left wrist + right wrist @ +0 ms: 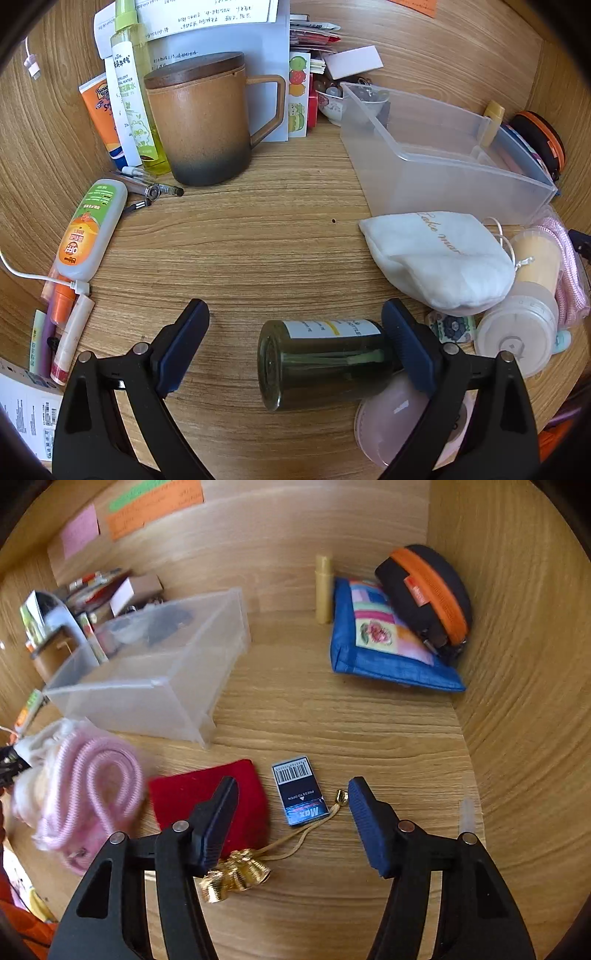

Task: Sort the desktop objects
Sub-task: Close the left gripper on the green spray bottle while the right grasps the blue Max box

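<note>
In the left wrist view my left gripper (295, 325) is open above the wooden desk. A dark green glass bottle (321, 363) lies on its side between the jaws, against the right finger (406, 347). A clear plastic bin (439, 155) stands at the right. In the right wrist view my right gripper (291, 805) is open and empty. A small blue Max staple box (299, 792) lies between its fingers, with a red pouch (210, 794) and gold bells (236, 877) by the left finger. The clear bin (147, 679) stands at the back left.
A brown lidded mug (207, 118), yellow-green spray bottle (135, 92), tubes, pens and papers crowd the left. A white cloth pouch (436, 258) and plastic cup (524, 317) lie right. A pink cord (88, 786), blue patchwork pouch (388, 642) and black-orange case (428, 590) sit near the wooden walls.
</note>
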Tool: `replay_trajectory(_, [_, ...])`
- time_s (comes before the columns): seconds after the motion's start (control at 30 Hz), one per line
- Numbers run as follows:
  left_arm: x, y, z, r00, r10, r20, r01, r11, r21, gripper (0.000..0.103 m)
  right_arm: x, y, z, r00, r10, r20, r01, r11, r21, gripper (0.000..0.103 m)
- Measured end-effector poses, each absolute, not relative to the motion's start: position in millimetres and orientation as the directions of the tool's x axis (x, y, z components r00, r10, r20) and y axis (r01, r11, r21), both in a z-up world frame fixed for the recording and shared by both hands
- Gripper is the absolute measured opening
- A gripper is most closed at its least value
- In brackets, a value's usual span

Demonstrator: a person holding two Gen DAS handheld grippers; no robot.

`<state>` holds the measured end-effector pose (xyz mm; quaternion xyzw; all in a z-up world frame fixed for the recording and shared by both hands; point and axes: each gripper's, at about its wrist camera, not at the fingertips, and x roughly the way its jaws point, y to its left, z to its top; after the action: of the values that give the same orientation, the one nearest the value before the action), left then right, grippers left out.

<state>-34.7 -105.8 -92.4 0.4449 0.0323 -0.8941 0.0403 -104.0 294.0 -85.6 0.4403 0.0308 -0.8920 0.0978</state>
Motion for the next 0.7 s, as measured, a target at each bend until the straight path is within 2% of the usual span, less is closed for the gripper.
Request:
replay_trajectory(0.07, [-36.0,-107.7,-93.9,-0.605,-0.035,-0.796,0.098,-0.995,-0.031,0.094,-109.2,292.0,-93.7,-0.574,-0.140,-0.807,0.211,-0.977,0.019,0.058])
replay_trajectory(0.1, [-37.3,-109.5,-95.0,-0.602,-0.014,-0.799,0.094,-0.994,-0.053,0.088,-111.5,291.2,-97.3,-0.565,-0.141,-0.813,0.216,-0.976,0.019,0.058])
replay_trajectory(0.13, [-37.8,-110.2,-95.8,-0.599,-0.005,-0.801,0.094,-0.994,-0.064,0.075,-113.9,291.7,-100.1,-0.559,-0.144,-0.817,0.219,-0.976,0.023,0.058])
replay_trajectory(0.17, [-40.2,-111.8,-98.2,-0.590,-0.007,-0.808,0.101,-0.993,-0.066,0.069,-115.6,292.1,-102.1,-0.557,-0.139,-0.819,0.214,-0.977,0.021,0.057])
replay_trajectory(0.23, [-42.6,-114.0,-100.3,-0.590,-0.015,-0.808,0.113,-0.992,-0.064,0.062,-117.3,291.0,-102.4,-0.566,-0.113,-0.817,0.213,-0.977,-0.012,0.050])
replay_trajectory(0.33, [-44.3,-114.2,-100.3,-0.595,-0.042,-0.803,0.123,-0.992,-0.040,0.060,-120.1,290.2,-102.8,-0.573,-0.087,-0.815,0.215,-0.976,-0.047,0.042])
replay_trajectory(0.47, [-45.2,-113.4,-100.3,-0.603,-0.057,-0.796,0.127,-0.992,-0.026,0.059,-124.3,285.4,-103.0,-0.581,-0.028,-0.813,0.222,-0.967,-0.125,0.041])
replay_trajectory(0.7, [-43.5,-115.7,-102.5,-0.609,-0.063,-0.791,0.134,-0.991,-0.025,0.058,-134.0,279.4,-102.8,-0.558,-0.022,-0.830,0.271,-0.950,-0.157,0.041])
